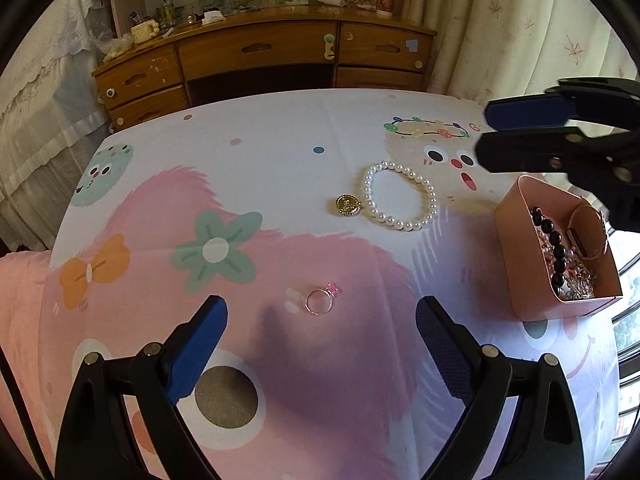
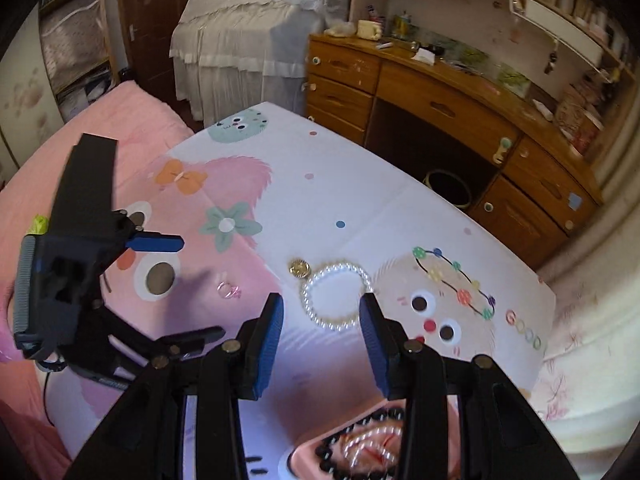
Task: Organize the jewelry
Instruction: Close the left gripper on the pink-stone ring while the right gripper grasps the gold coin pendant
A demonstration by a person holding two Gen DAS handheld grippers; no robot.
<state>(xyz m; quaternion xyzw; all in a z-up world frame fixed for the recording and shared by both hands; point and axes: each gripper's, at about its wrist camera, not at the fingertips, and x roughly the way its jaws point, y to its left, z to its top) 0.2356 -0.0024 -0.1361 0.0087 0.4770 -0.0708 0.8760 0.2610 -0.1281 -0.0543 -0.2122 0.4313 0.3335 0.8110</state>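
My right view cuts the pink box (image 2: 340,456) off at the bottom; its tangled contents blur. Right gripper (image 1: 520,132) runs past my left view's edge.

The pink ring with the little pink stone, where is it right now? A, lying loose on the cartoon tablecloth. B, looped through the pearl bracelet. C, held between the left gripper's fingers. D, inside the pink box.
A: the ring lies on the tablecloth, ahead of the open left gripper, apart from the pearl bracelet and the pink box.
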